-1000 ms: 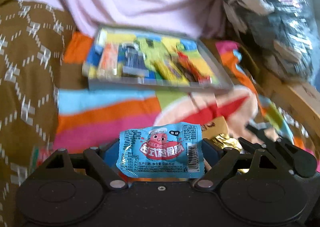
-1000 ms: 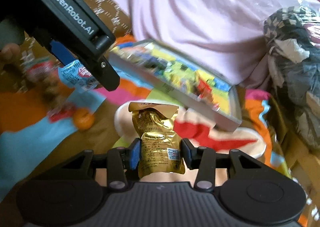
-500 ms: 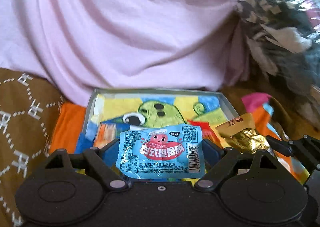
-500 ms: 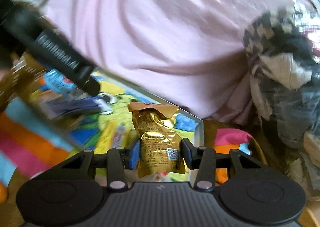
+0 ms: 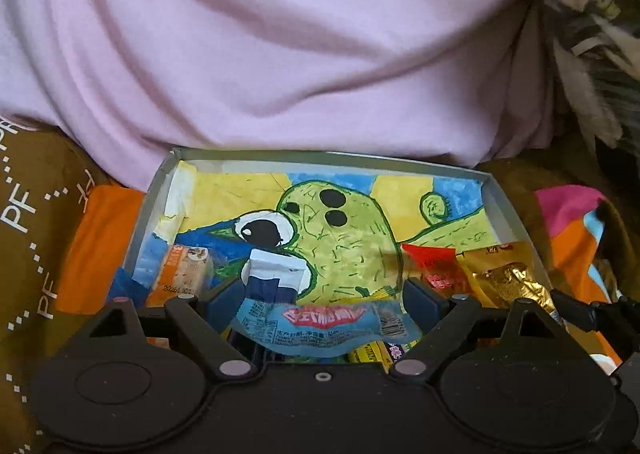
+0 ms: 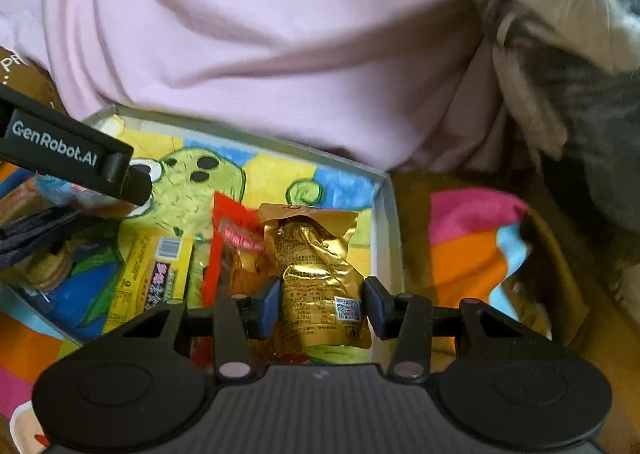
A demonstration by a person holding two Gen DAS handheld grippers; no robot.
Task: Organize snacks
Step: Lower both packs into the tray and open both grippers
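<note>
Blue packet (image 5: 326, 328) sagging between tool (image 5: 320, 298) fingers.

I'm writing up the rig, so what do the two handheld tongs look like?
Both tongs, left and right, are matte black with two round discs, silver pivot pins, angular linkages and blue finger pads. The left one's side carries white "GenRobot.AI" lettering.

Striped bedspread (image 6: 460, 254) — painted tray (image 5: 502, 198) on it.

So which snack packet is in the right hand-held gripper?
The gold foil packet, upright between the right hand-held gripper pads; the blue packet sags in the left one.
</note>
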